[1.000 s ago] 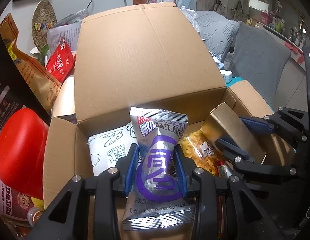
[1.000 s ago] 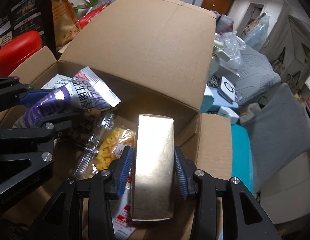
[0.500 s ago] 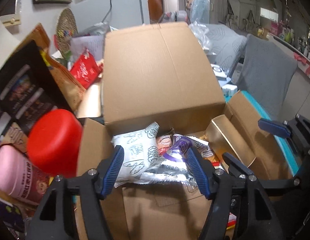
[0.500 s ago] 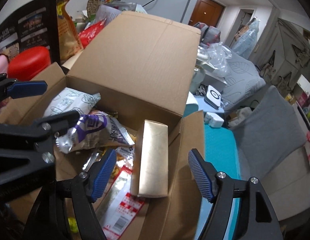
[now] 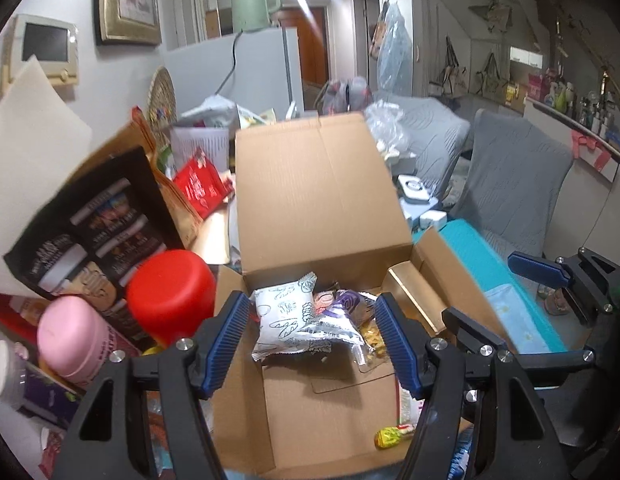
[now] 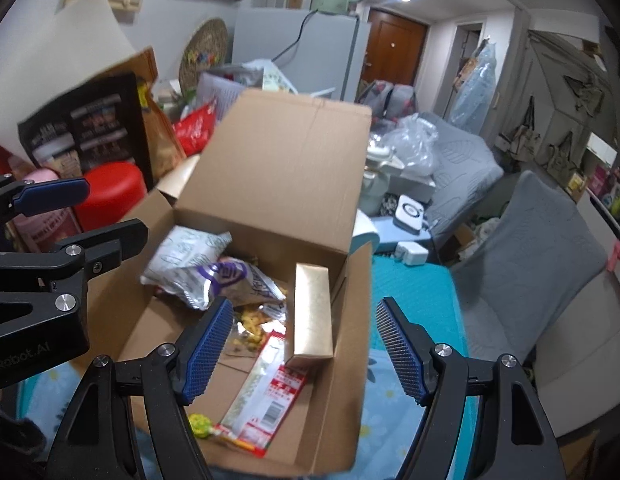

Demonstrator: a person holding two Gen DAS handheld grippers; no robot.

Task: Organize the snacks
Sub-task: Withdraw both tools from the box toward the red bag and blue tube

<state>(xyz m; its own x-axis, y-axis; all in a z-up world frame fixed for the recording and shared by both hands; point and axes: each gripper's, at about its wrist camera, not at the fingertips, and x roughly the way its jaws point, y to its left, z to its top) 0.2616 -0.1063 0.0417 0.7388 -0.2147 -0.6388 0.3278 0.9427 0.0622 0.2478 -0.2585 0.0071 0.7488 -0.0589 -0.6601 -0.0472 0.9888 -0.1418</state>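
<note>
Left tongs [image 5: 312, 338] stand apart with nothing between the blue pads, above the open brown cardboard box [image 5: 322, 420]; right tongs [image 6: 304, 346] likewise apart and empty, over the box's right wall. Both sets of jaws have just been opening. Silver-and-purple foil snack packet [image 6: 226, 280] lies inside the box, partly over a white printed snack bag [image 6: 182, 256] at the back left. Gold rectangular carton [image 6: 312, 314] lies against the inner right wall of the box, free of the pads. A clear bag of yellow snacks [image 6: 250, 326] and a red-and-white flat packet [image 6: 266, 396] rest on the box floor. Red-lidded jar [image 5: 170, 292] and pink-lidded jar [image 5: 74, 338] stand outside, left of the box
</note>
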